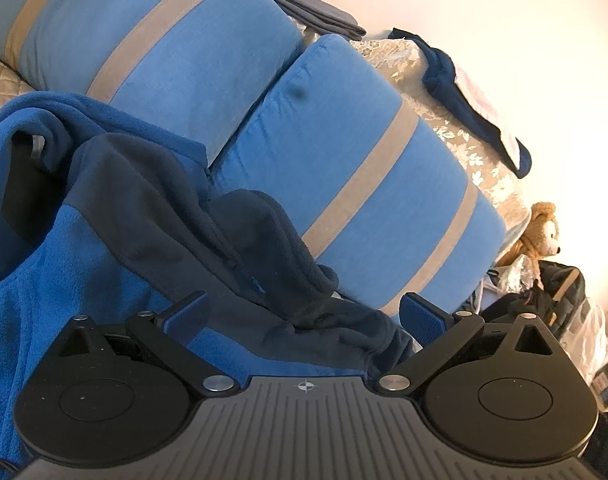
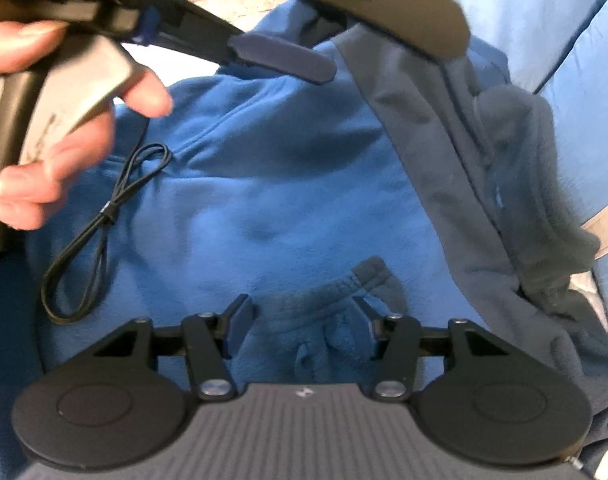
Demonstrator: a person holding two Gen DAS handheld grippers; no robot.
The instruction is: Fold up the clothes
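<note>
Both tongs hovered over the blue fleece jacket [image 2: 272, 184], which lay spread on a sofa with its dark grey collar and lining [image 1: 192, 216] bunched against the striped blue cushions [image 1: 368, 168]. Left tongs [image 1: 300, 312] stood wide apart, their blue pads either side of a fold of the dark lining, not pressing on it, so they were released. Right tongs [image 2: 302, 320] pointed steeply down at the jacket, their jaws spread with a gathered cuff [image 2: 344, 292] of the jacket between them; the pads did not clamp the cloth, so these too were released. In the right wrist view a hand [image 2: 56, 128] gripped the handle of the left tool above the jacket, and a thin black cord [image 2: 104, 220] lay looped on the jacket below that hand. Beyond the cushions, away from the jacket, folded dark cloth [image 1: 476, 100] lay on a lace cover over the sofa back, and a stuffed bear [image 1: 544, 232] sat past the end of the cushions
</note>
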